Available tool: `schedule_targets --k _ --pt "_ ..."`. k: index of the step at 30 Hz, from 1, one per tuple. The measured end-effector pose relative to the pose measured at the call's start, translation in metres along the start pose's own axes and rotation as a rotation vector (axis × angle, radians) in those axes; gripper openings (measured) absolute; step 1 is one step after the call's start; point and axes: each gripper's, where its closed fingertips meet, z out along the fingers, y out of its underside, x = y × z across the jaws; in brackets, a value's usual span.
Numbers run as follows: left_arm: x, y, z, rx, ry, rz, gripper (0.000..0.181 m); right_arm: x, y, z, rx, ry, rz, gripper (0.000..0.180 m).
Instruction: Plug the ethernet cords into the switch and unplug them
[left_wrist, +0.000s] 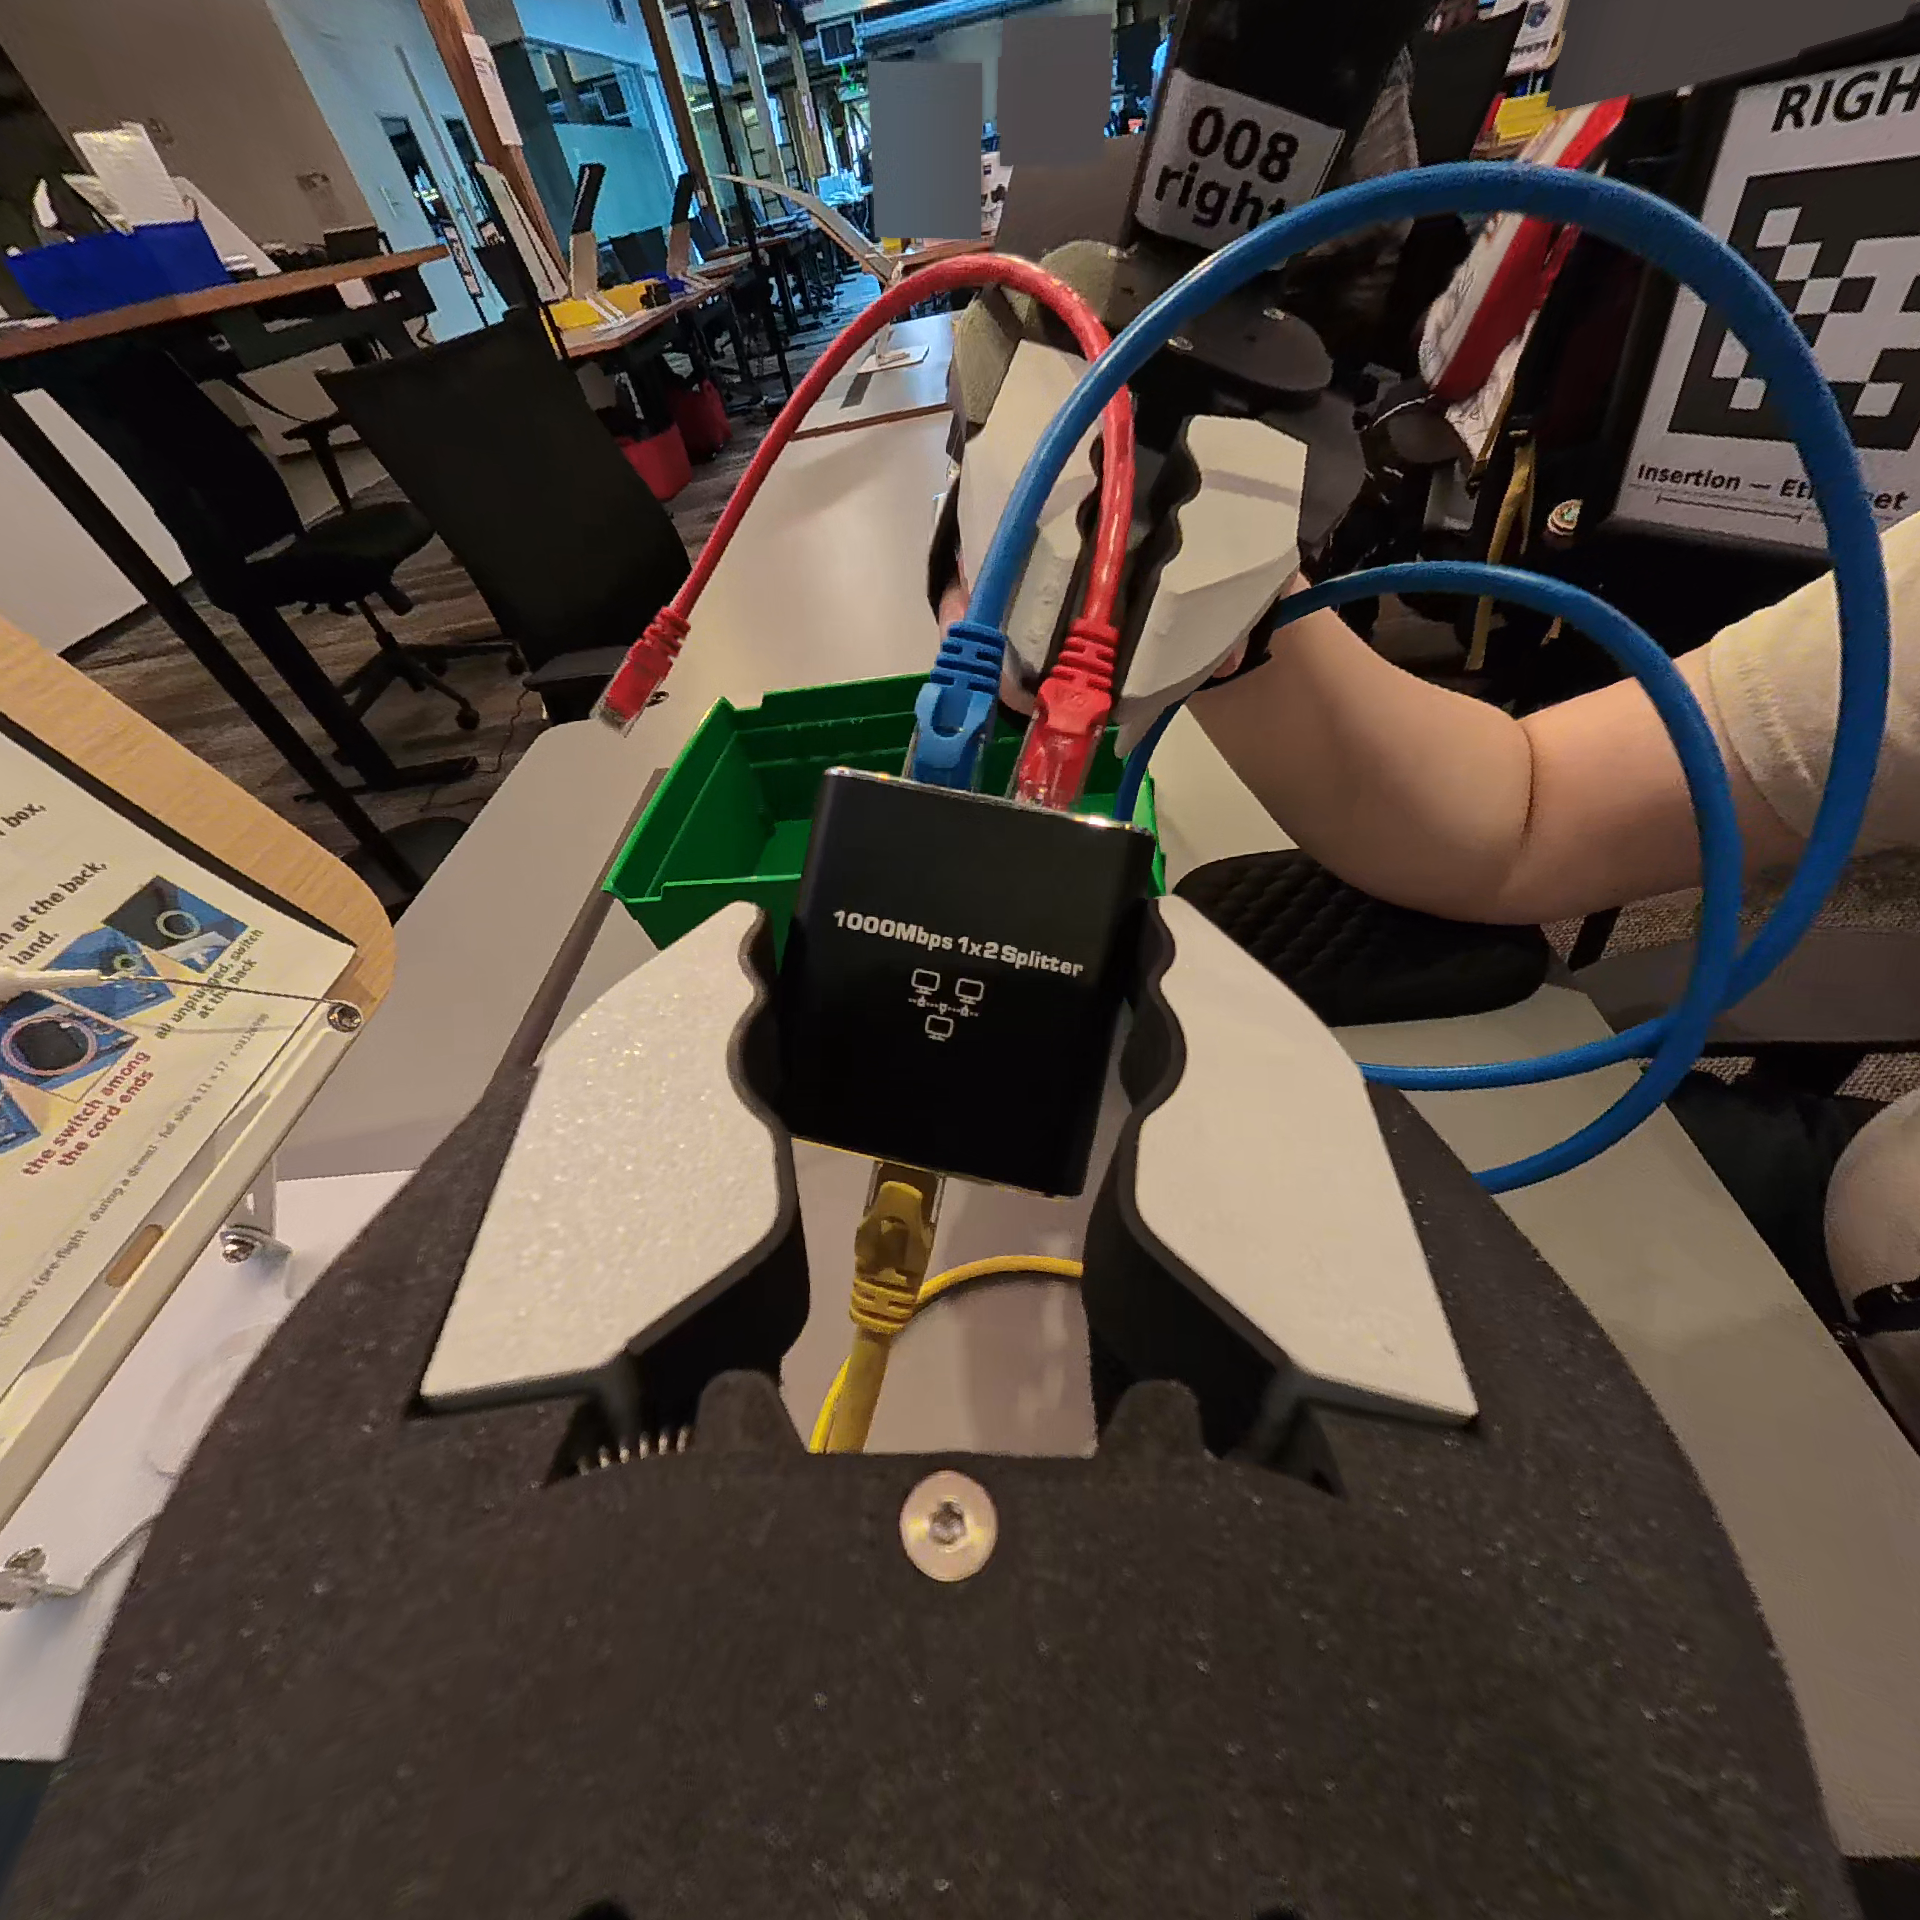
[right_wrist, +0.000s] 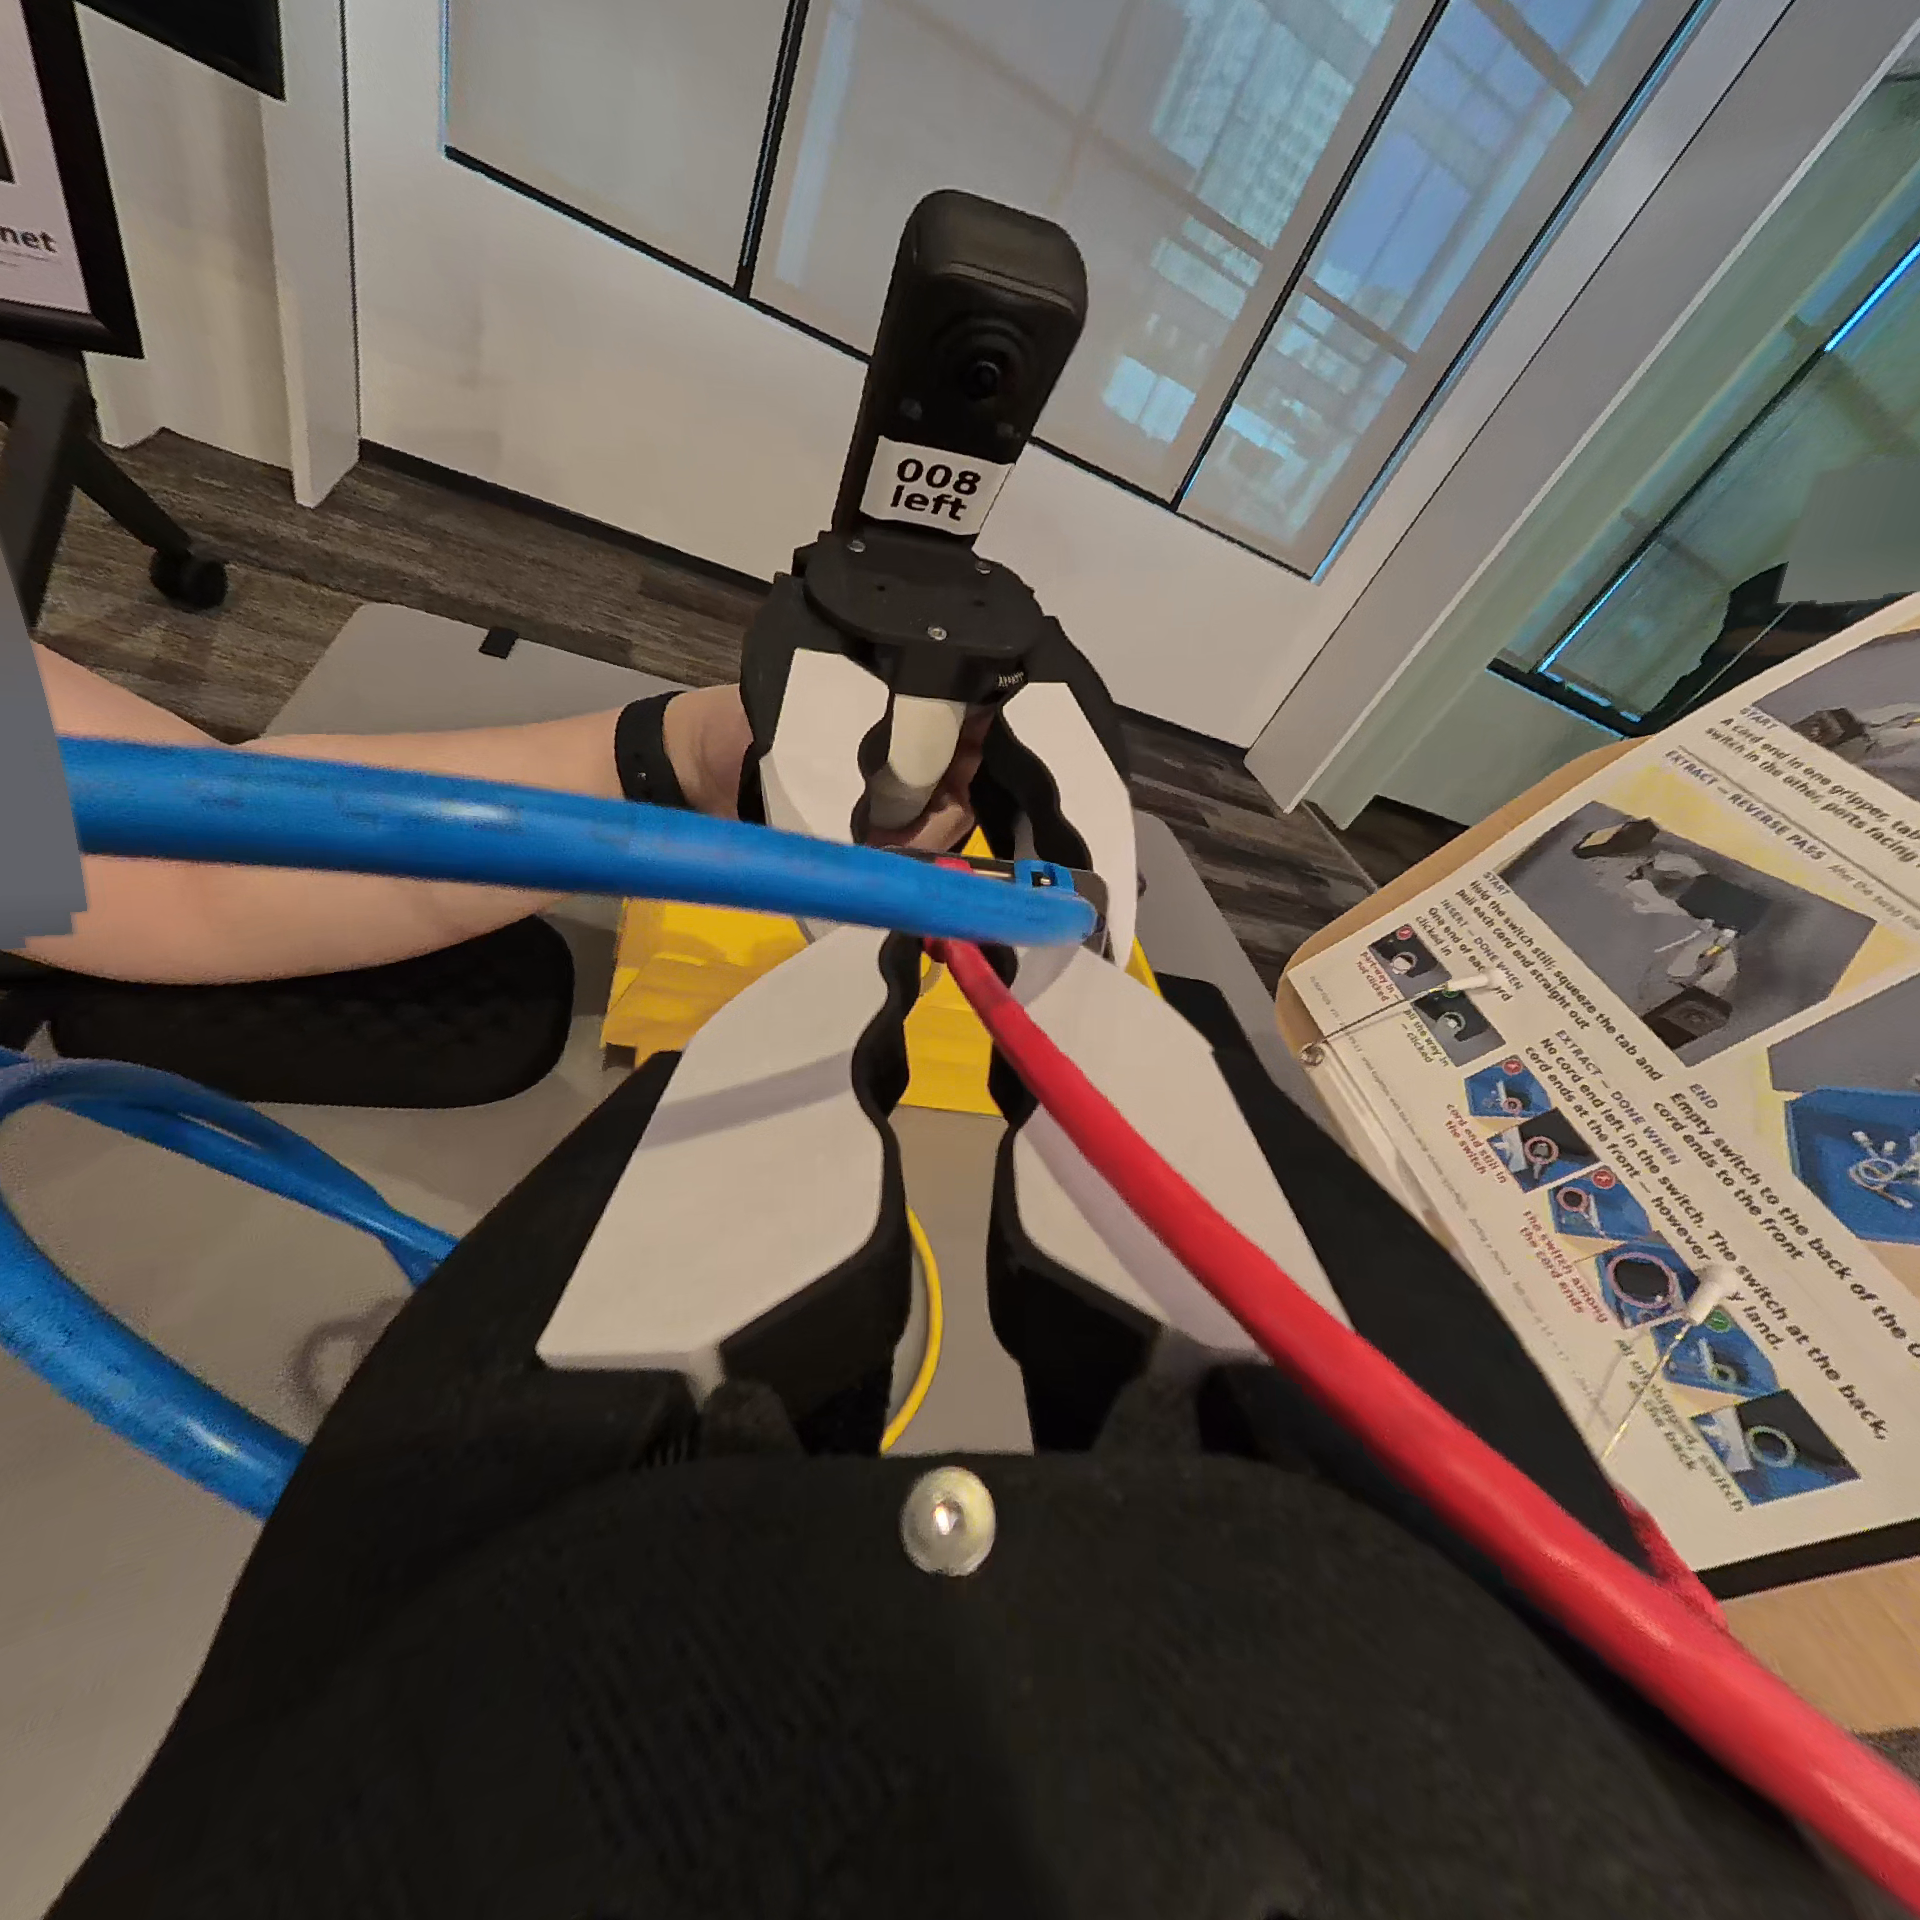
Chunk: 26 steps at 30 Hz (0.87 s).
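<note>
My left gripper (left_wrist: 956, 940) is shut on the black switch (left_wrist: 966, 1039) and holds it above the table. A blue cord (left_wrist: 961, 696) and a red cord (left_wrist: 1081, 686) are plugged into its far side, and a yellow cord (left_wrist: 883, 1268) into its near side. My right gripper (left_wrist: 1091, 665) is shut on the red cord just above its plug. The red cord's other plug (left_wrist: 639, 681) hangs free. In the right wrist view, my right gripper (right_wrist: 935, 951) pinches the red cord (right_wrist: 1195, 1226) at its tips. The blue cord (right_wrist: 520, 831) crosses in front, and the left gripper (right_wrist: 935, 821) faces me.
A green bin (left_wrist: 717, 831) sits on the grey table (left_wrist: 852, 540) behind the switch. A yellow bin (right_wrist: 665, 966) sits beyond the left gripper. The blue cord loops wide to the right (left_wrist: 1787, 436). An instruction sheet (right_wrist: 1610, 1091) stands beside the table. A person's forearm (left_wrist: 1455, 790) reaches in over a black pad (left_wrist: 1351, 935). My right fingertips sit around 4 cm from my left ones.
</note>
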Motion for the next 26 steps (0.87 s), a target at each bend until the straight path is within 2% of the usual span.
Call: schedule_targets --k 6,13,19,26 --pt "-0.004 0.007 0.005 -0.043 -0.014 -0.026 0.064 0.004 0.011 -0.002 -0.050 -0.021 0.086 0.012" --pt "-0.003 0.026 0.017 -0.181 -0.037 -0.015 0.064 0.003 0.028 -0.005 -0.136 -0.057 0.121 0.012" --pt "-0.003 0.017 0.021 -0.089 0.002 -0.071 0.064 0.007 0.021 -0.010 -0.061 -0.075 0.144 0.011" --pt "-0.005 0.017 0.021 -0.079 0.000 -0.071 0.064 0.009 0.021 -0.012 -0.073 -0.054 0.127 0.012"
